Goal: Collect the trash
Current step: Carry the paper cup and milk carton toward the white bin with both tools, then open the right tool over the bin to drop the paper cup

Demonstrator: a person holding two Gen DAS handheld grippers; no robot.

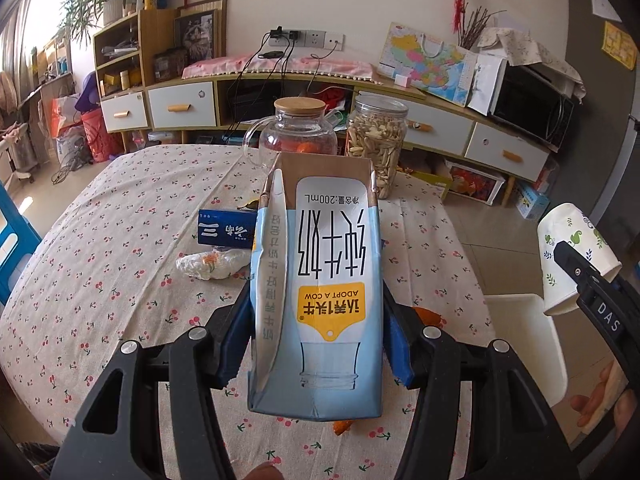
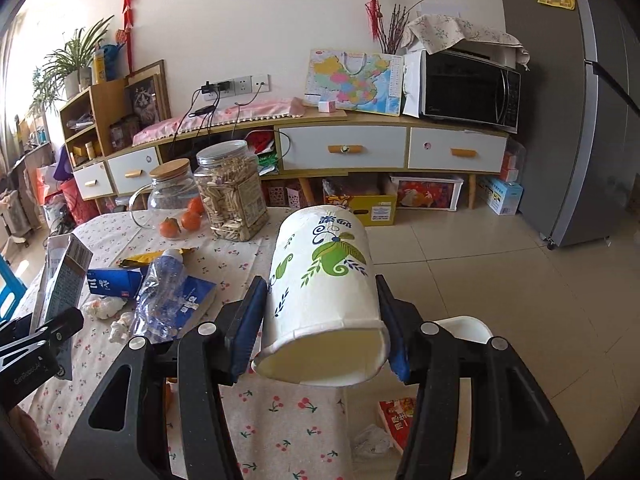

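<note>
- Left hand-held gripper [image 1: 316,344]: blue pads pressed on both sides of a milk carton [image 1: 316,296], clamped. Carton upside down to the camera, print inverted, "200mL" legible; folded side panel bowed inward. It is held above the bench [image 1: 100,280].
- Right hand-held gripper [image 2: 324,320]: clamped on a paper cup [image 2: 320,292] with green leaf print. Cup lies tilted, open mouth toward the camera, base pointing away. It hangs over the bench edge, above a white bin [image 2: 464,328] on the floor.
- In the left wrist view the cup and the right gripper show at the right border, the white bin rim just below them.
- Trash lying on the bench's cherry-print cloth: crushed clear plastic bottle [image 2: 160,296], blue box [image 2: 112,282], crumpled white wrapper [image 2: 104,306], yellow wrapper [image 2: 148,257]. All grouped near each other, left of the cup.
- Orange peel [image 1: 343,426] on the cloth, partly hidden under the carton.
- Far side of the bench: glass jug [image 2: 168,200] with wooden lid, three tangerines [image 2: 182,220] just in front of it, a clear jar [image 2: 232,196] of seeds beside it.
</note>
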